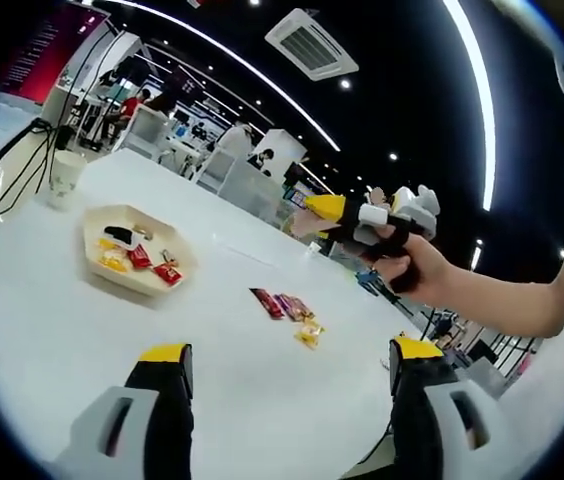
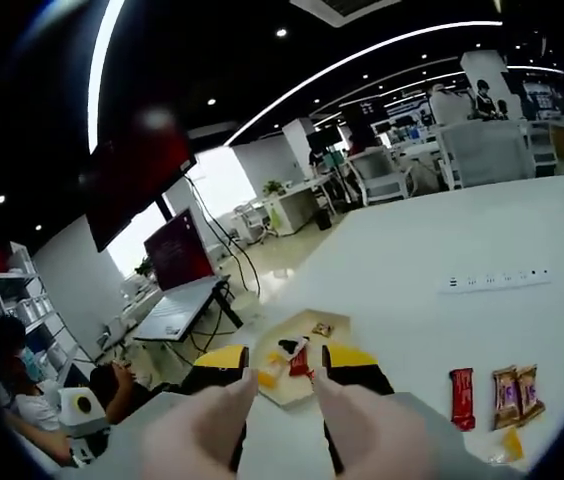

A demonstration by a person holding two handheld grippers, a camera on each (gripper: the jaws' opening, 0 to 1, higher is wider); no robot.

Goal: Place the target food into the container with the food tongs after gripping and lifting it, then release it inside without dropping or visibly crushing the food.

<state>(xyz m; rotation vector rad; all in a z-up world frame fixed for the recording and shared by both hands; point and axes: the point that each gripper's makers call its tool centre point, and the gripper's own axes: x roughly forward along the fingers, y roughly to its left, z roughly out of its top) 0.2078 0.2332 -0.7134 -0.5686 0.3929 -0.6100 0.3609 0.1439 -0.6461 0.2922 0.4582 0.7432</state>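
Cream tray [image 1: 102,262] holds several snack packets [image 1: 139,257] (red, yellow, black).

A white counter [image 1: 82,330] fills the lower frame. At left sits a cream tray [image 1: 134,283] holding wrapped snacks. Loose snack packets [image 1: 289,312] lie at centre. Two yellow-tipped fingers [image 1: 165,352] rise from the bottom, spread apart. At right, a hand [image 1: 417,268] holds the other gripper [image 1: 347,212].

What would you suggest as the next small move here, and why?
Probably lower the right gripper toward the loose snack packets on the white table. It is held above them, the left gripper is open and holds nothing, and the tray already holds some snacks.
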